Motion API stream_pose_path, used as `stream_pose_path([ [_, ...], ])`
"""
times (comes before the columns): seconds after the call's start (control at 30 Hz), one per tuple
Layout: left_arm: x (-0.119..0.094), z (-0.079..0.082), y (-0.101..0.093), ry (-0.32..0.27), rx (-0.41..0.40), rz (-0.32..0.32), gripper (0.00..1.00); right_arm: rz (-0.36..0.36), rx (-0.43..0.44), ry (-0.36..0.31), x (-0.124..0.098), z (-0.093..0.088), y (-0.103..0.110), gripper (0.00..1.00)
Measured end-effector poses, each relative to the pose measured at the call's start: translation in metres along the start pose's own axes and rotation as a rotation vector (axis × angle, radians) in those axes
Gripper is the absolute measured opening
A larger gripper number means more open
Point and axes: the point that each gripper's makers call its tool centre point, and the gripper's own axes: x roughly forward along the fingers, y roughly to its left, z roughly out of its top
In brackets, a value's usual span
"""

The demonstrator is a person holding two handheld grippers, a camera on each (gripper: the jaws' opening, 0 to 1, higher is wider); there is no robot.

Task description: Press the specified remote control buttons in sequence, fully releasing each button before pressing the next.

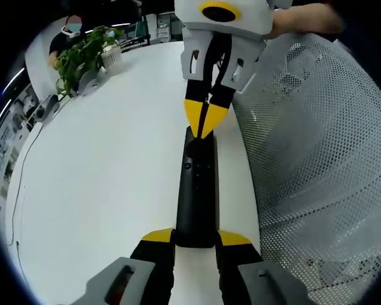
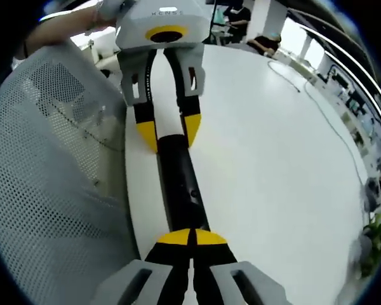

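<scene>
A: So, where does it stand?

B: The remote (image 1: 195,194) lies lengthwise on the white counter (image 1: 108,165), near its edge, beside a mesh chair (image 1: 317,146). My left hand-held gripper (image 1: 195,240) has its jaws apart, clamped on the remote's near end. My right hand-held gripper (image 2: 190,238) has its jaws together, tips down at the far end, on or just above the buttons; I cannot tell if they touch.

A: How do you press well?

B: I'd say hold the left clamp steady, push straight down with the closed tips on one button alone, then lift fully clear before moving to the next.
</scene>
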Motion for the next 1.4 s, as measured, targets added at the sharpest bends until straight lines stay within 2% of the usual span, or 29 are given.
stream_pose_path([
  [0.37,0.000,0.000,0.000,-0.001,0.001,0.000,0.25,-0.005,-0.026,0.000,0.003,0.002,0.001,0.00],
  [0.6,0.000,0.000,0.000,0.000,0.003,-0.002,0.25,-0.014,-0.088,0.033,0.004,0.003,0.001,0.00],
  [0.67,0.000,0.000,0.000,0.000,0.003,-0.002,0.25,-0.015,-0.083,0.029,0.004,0.002,0.000,0.00],
  [0.77,0.000,0.000,0.000,0.001,0.003,-0.001,0.25,-0.012,-0.020,-0.001,0.003,0.003,-0.001,0.00],
  [0.97,-0.001,0.000,0.000,-0.001,0.002,-0.001,0.25,0.018,0.046,-0.021,0.002,0.004,-0.002,0.00],
  [1.03,0.000,0.000,0.000,-0.001,0.003,0.000,0.25,0.011,0.079,-0.064,0.003,0.010,-0.005,0.00],
  [1.1,-0.001,0.000,0.000,-0.001,0.003,-0.001,0.25,0.034,0.101,-0.067,0.004,0.013,-0.004,0.04],
  [1.23,-0.001,0.000,0.000,-0.001,0.003,-0.002,0.25,0.037,0.043,-0.039,0.009,0.014,-0.002,0.06],
  [1.4,-0.001,0.000,0.000,-0.002,0.003,-0.003,0.25,0.050,0.012,-0.039,0.007,0.015,0.001,0.07],
])
